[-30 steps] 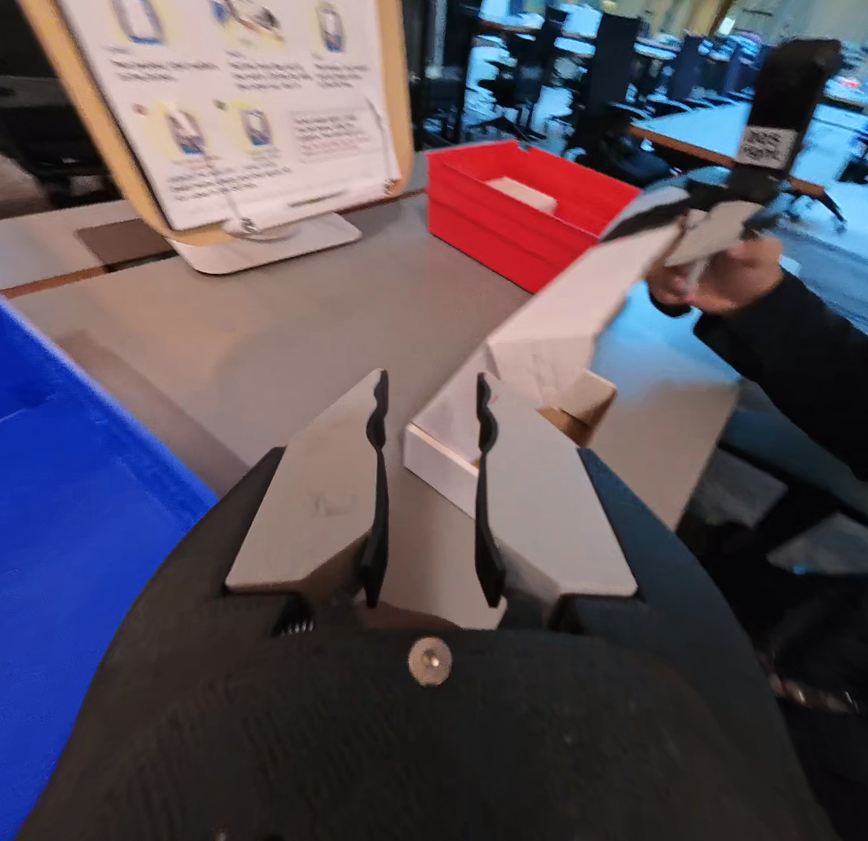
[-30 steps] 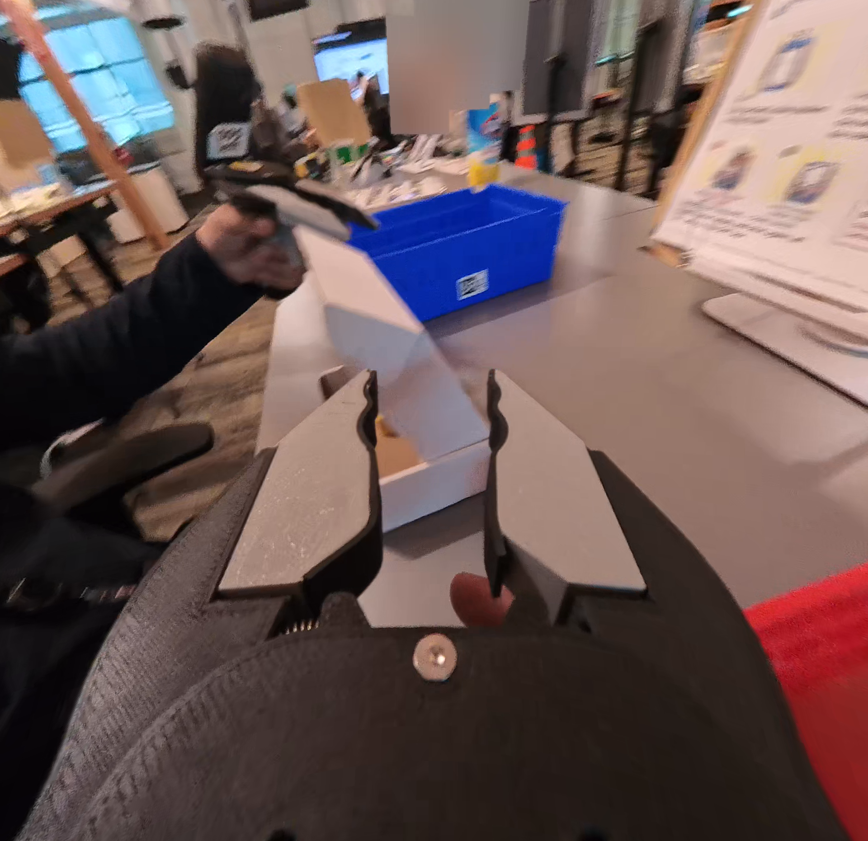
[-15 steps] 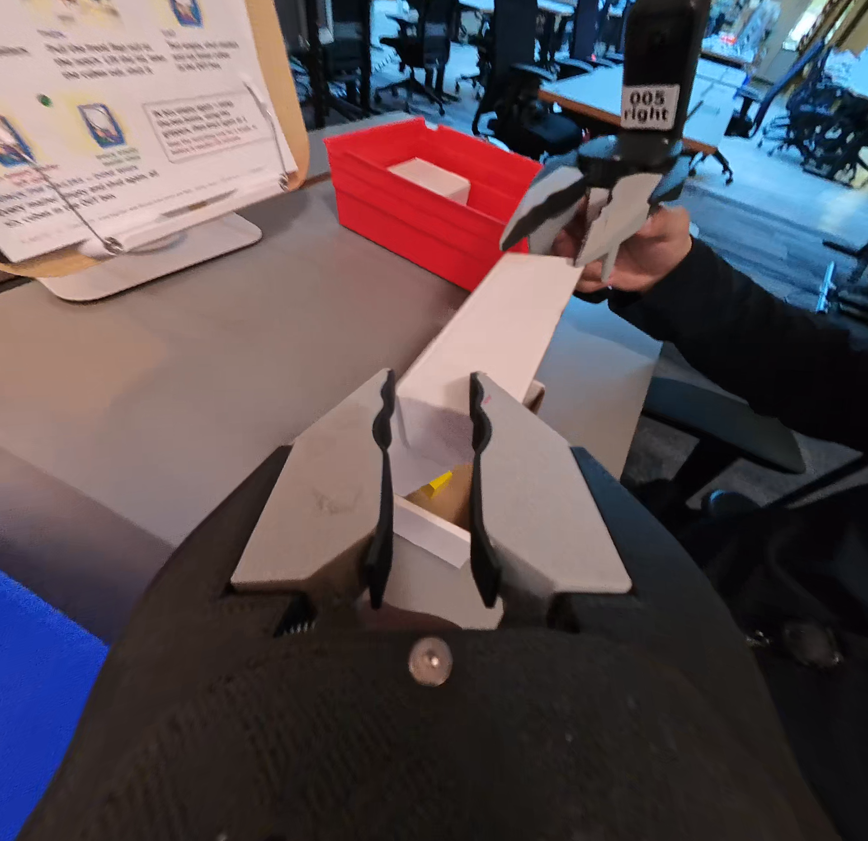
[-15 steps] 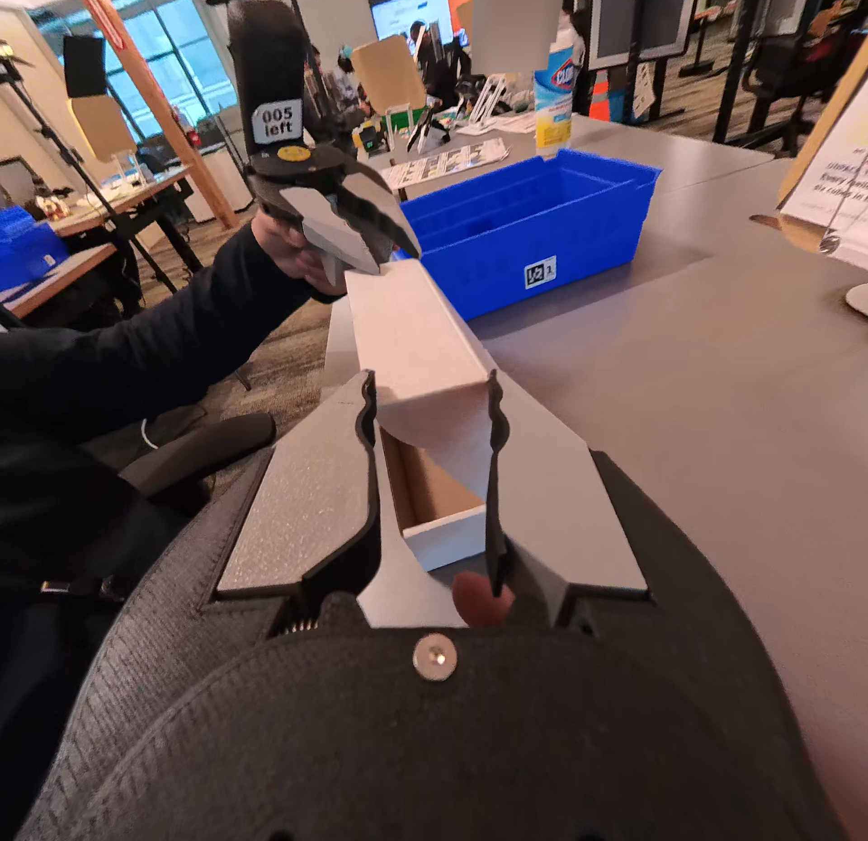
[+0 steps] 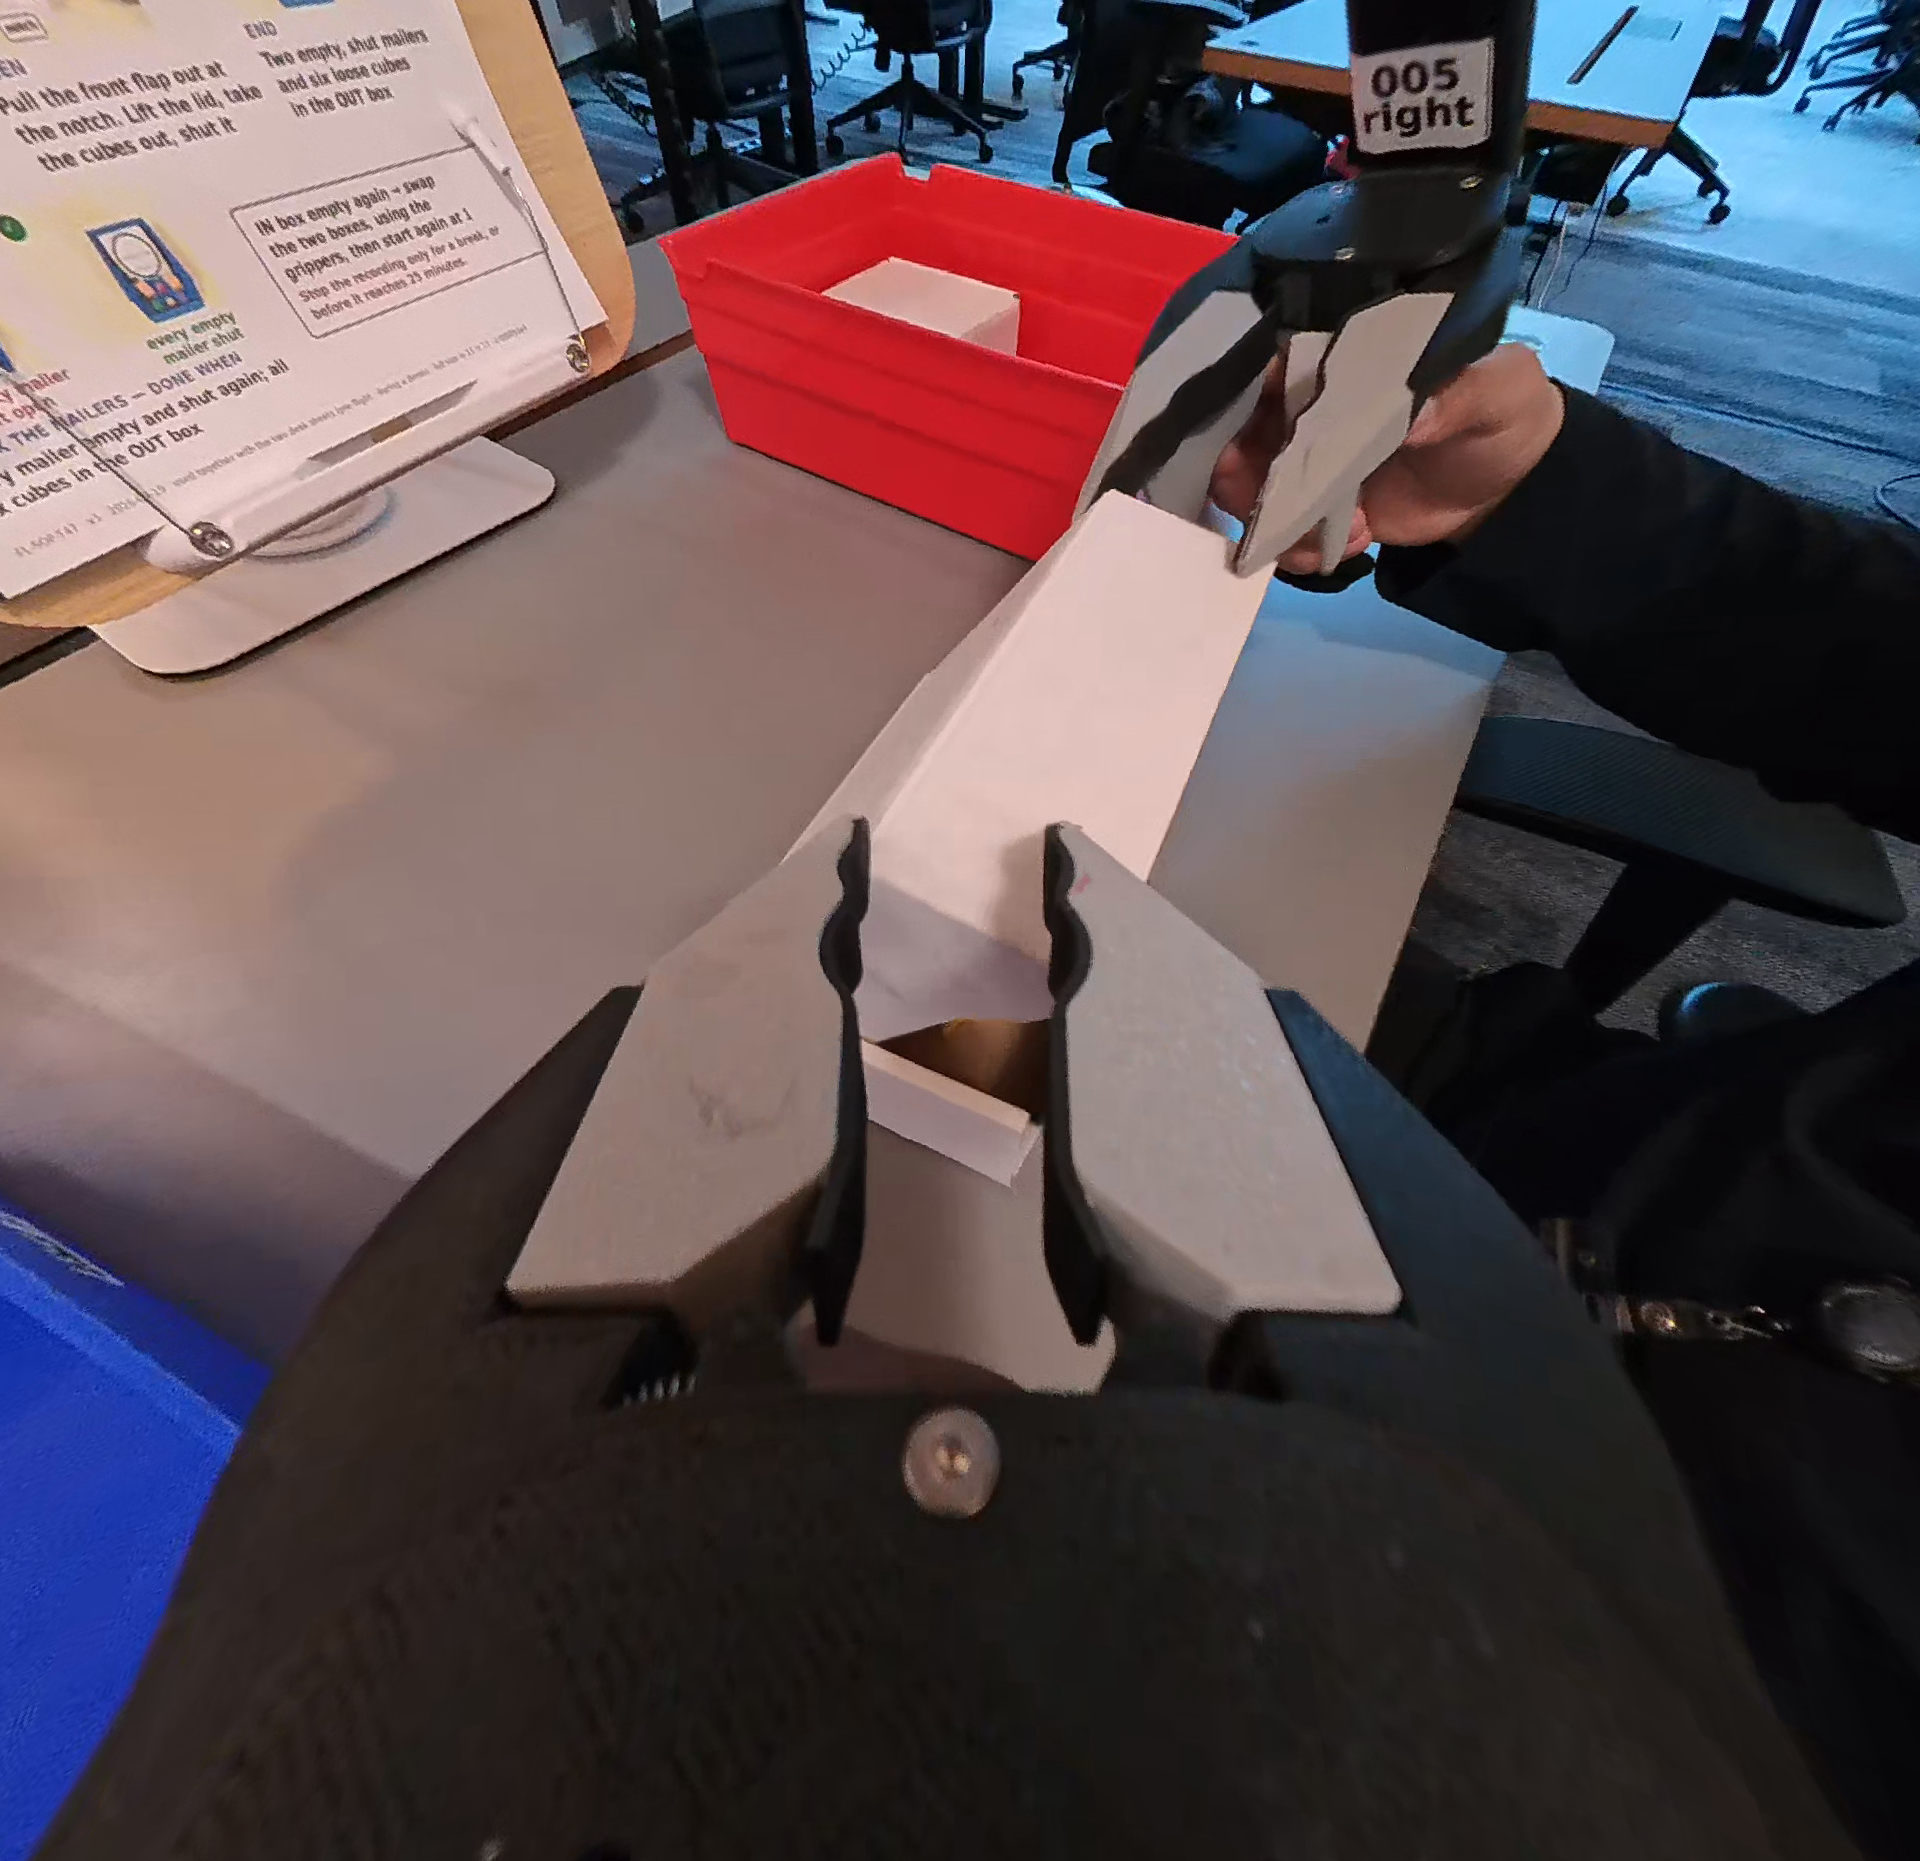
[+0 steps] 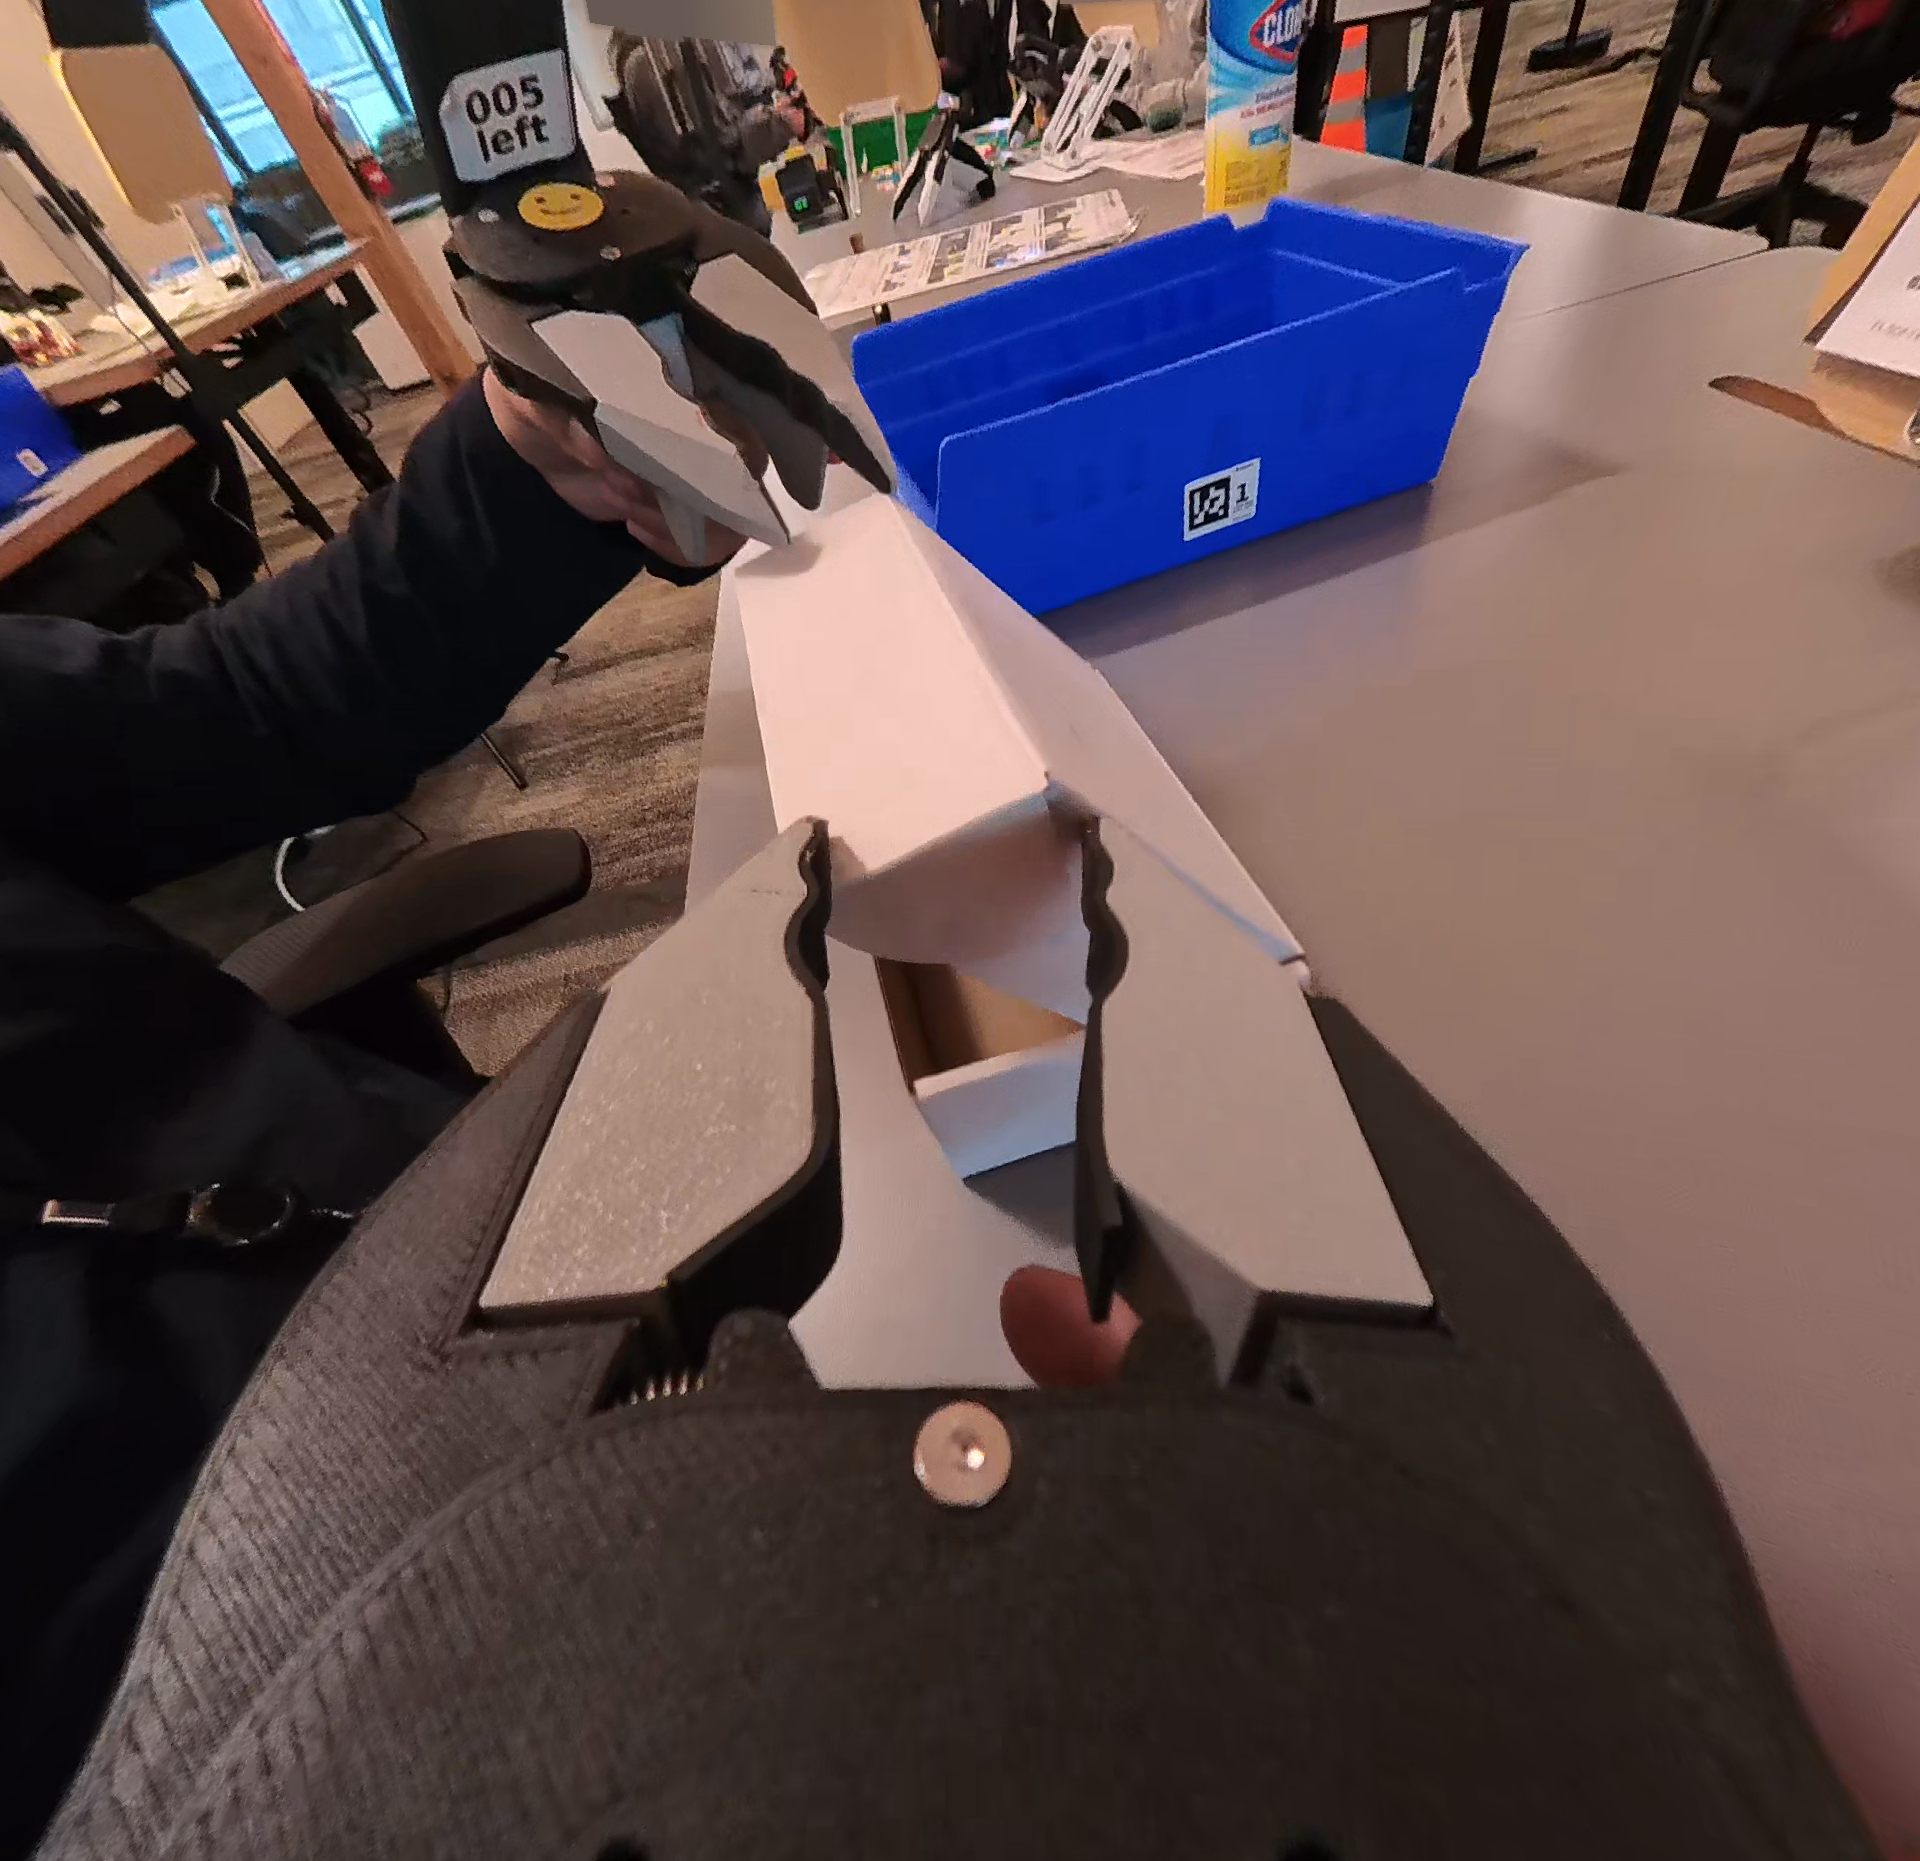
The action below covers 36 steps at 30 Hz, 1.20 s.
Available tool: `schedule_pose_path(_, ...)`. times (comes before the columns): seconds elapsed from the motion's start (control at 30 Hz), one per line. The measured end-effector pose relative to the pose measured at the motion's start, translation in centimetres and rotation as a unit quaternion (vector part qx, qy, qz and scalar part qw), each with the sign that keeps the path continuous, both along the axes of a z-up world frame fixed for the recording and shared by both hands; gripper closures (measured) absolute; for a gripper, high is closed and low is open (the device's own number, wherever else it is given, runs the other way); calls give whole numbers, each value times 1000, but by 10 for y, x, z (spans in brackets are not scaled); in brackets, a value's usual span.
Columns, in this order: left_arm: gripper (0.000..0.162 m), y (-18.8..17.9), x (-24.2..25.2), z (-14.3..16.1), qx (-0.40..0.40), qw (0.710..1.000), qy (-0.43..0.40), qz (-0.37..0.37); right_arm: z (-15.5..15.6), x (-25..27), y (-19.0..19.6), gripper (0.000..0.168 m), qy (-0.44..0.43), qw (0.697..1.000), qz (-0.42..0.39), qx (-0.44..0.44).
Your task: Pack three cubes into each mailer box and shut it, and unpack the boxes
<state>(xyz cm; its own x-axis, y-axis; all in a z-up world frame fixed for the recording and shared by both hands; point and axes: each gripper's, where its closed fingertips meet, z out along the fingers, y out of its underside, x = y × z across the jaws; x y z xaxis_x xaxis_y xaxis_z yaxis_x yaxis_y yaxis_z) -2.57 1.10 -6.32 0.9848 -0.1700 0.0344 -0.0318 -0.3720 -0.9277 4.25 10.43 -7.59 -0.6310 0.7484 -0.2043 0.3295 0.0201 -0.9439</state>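
A long white mailer box lies near the table's front edge. Its lid is almost down on the base, with a brown gap showing at each end. My left gripper is narrowly open, its tips over the lid's left end; the right wrist view shows it touching the lid top. My right gripper is narrowly open over the right end flap; the left wrist view shows it resting on the lid. I cannot make out any cubes inside.
A red bin at the back right holds another white mailer box. A blue bin stands at the left. An instruction sheet on a stand is at the back. The table edge and a chair are just past the box. The gap from one gripper's tips to the other's is roughly 12 cm.
The lid has come down from steeply raised to nearly flat on the base. Both grippers have moved down with it, one at each end. Their finger gaps look the same.
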Motion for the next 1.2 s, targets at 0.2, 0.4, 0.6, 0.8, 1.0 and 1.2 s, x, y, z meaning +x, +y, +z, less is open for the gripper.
schedule_pose_path(0.2,131,-7,10,-10,-6,1000,2,-9,-15,10,-7,122,-14,999,10,27)
schedule_pose_path(0.4,131,-13,18,-21,-16,1000,15,-15,-27,19,-13,121,-28,998,24,57)
schedule_pose_path(0.6,130,-21,28,-39,-31,999,34,-19,-47,33,-19,118,-43,994,40,95)
schedule_pose_path(0.8,120,-31,31,-54,-34,992,121,7,-62,46,-15,109,-34,985,27,165)
schedule_pose_path(1.0,102,-41,38,-49,-20,976,212,32,-33,46,-15,98,33,983,-21,181)
schedule_pose_path(1.2,96,-38,41,-61,-32,971,233,42,-49,40,-35,91,63,963,-28,260)
